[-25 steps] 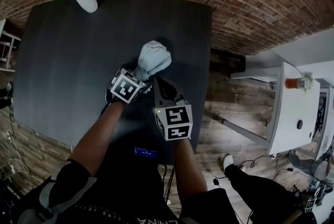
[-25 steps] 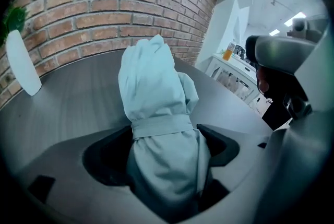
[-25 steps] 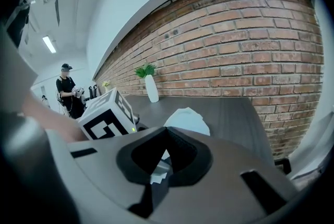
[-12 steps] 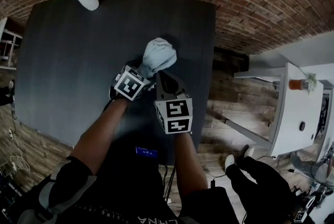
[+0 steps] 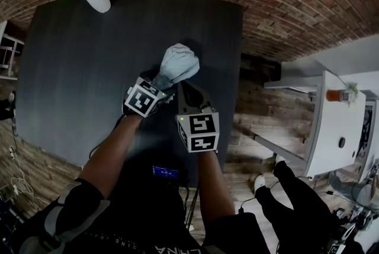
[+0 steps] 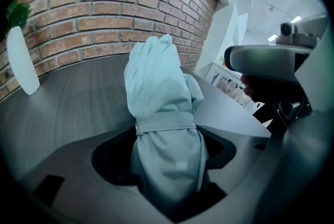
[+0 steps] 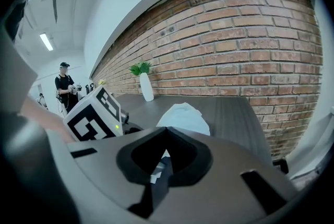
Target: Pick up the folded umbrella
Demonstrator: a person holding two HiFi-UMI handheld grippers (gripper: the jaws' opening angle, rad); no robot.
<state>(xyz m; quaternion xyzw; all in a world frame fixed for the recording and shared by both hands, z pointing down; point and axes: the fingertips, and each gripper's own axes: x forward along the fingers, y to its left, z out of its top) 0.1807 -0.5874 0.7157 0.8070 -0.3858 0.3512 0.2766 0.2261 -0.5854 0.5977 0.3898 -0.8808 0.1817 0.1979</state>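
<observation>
Now left hand-held gripper point(image 5: 159, 80), jaws just closing, grasps folded umbrella point(image 5: 177, 63); right hand-held gripper point(image 7: 156, 173) clenched.

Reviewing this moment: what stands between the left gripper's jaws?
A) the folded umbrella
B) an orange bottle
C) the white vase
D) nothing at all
A: in the left gripper view the pale folded umbrella stands upright between the jaws of the left gripper, which have just been closing onto it.
</observation>
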